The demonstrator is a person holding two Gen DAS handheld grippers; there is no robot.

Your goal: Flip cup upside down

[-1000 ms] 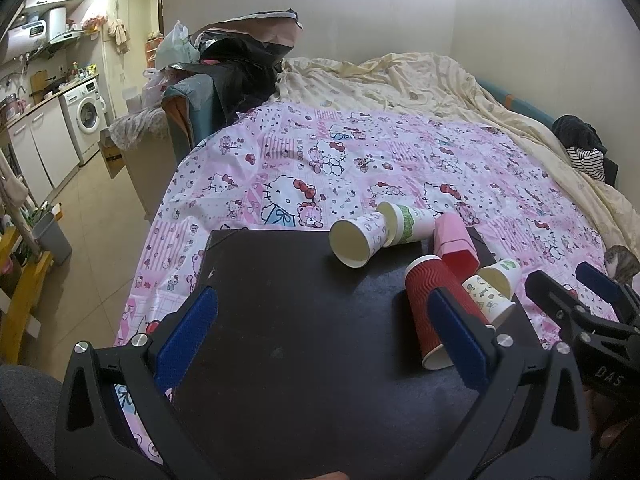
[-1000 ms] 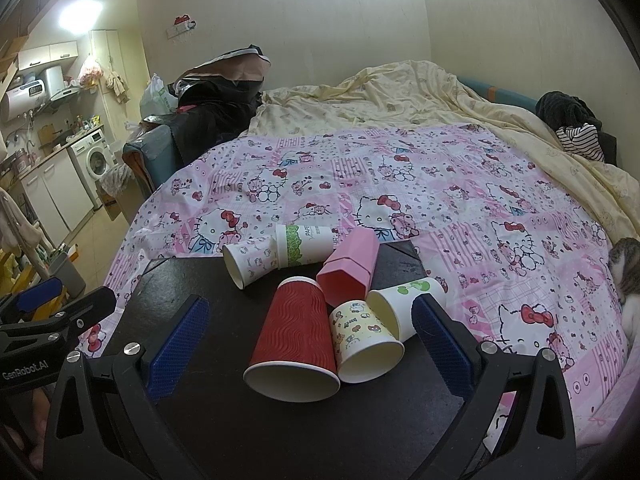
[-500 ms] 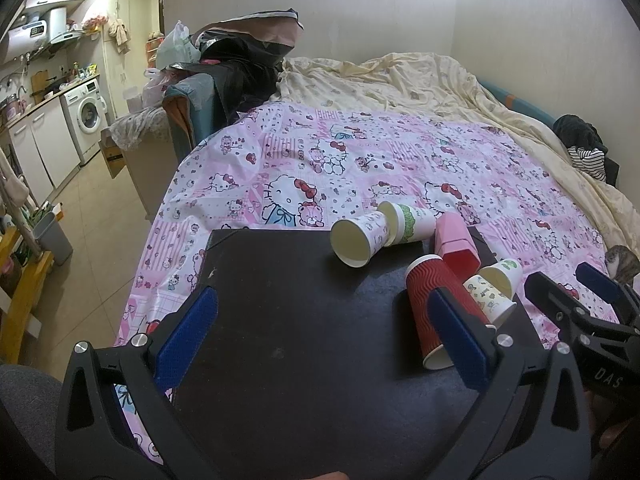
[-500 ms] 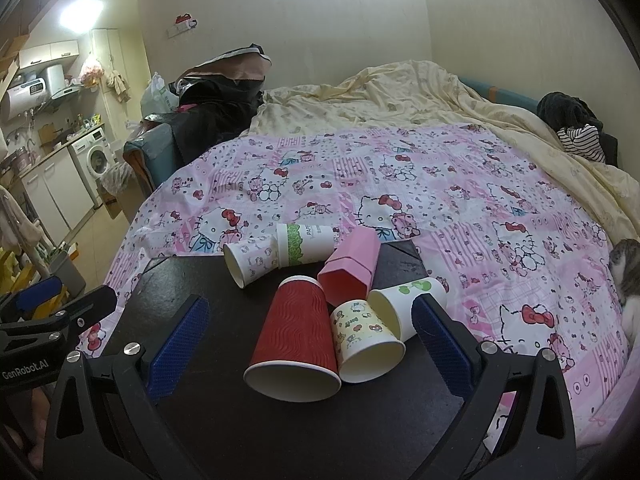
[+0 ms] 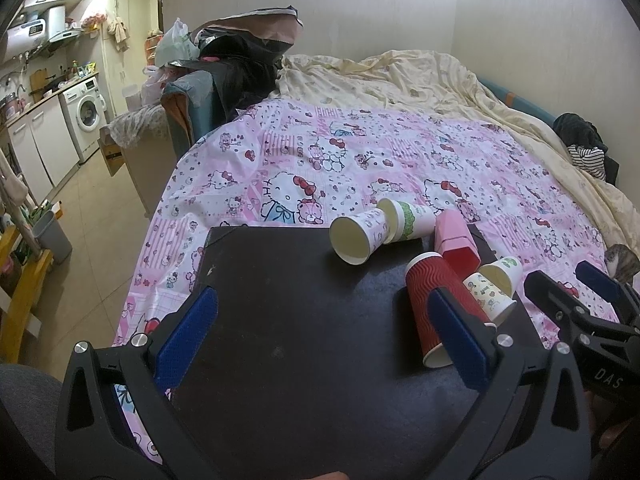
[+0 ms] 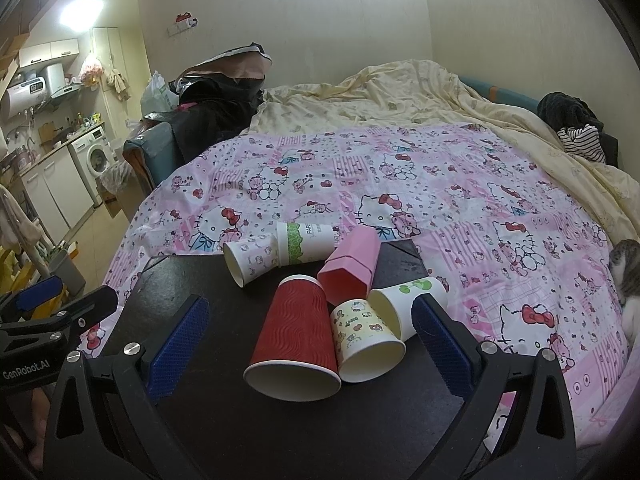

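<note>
Your right gripper point(image 6: 308, 336) hangs with jaws spread around the ribbed red paper cup point(image 6: 298, 336), lying sideways on the dark table point(image 6: 224, 420); your left gripper point(image 5: 324, 344) is equally released. The cartoon-printed cream paper cup point(image 6: 362, 340) touches its right side, so closing carelessly could pinch both or roll them away.

A home studio room: bed point(image 6: 400, 168), washing machine point(image 5: 86, 118), kitchen cabinets point(image 5: 40, 148).

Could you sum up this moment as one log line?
stage: before grasp | left claw: open, holding nothing | right claw: open, holding nothing | red cup: on its side on black board | flipped: none
</note>
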